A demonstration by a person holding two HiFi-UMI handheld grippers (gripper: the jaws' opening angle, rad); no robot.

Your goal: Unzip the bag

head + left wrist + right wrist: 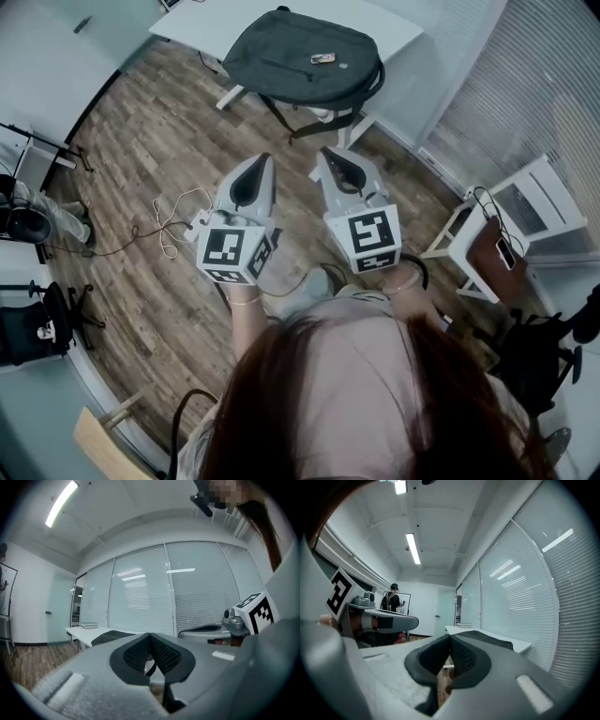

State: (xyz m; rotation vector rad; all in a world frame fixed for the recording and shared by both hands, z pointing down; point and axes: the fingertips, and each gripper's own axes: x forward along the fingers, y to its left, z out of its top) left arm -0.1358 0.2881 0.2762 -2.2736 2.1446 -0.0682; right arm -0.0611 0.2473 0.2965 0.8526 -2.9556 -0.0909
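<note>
Wood-plank floor (pixel 155 155) runs beneath white table (pixel 202 21) bearing dark bag (pixel 295 58).

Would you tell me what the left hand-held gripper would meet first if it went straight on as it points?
Probably the grey bag on the white table ahead of the left hand-held gripper; nothing stands between, though depth is unclear.

Dark grey bag (pixel 295 56) lying flat on the white table (pixel 202 23) up at 12 o'clock, straps hanging off the near edge. Left gripper (pixel 263 161) and right gripper (pixel 324 152) are side by side mid-frame, both aimed at 12, well apart from the bag. Loose white cable (pixel 165 228) on the wood floor (pixel 141 141) around 9, white stand (pixel 525 202) at 3
</note>
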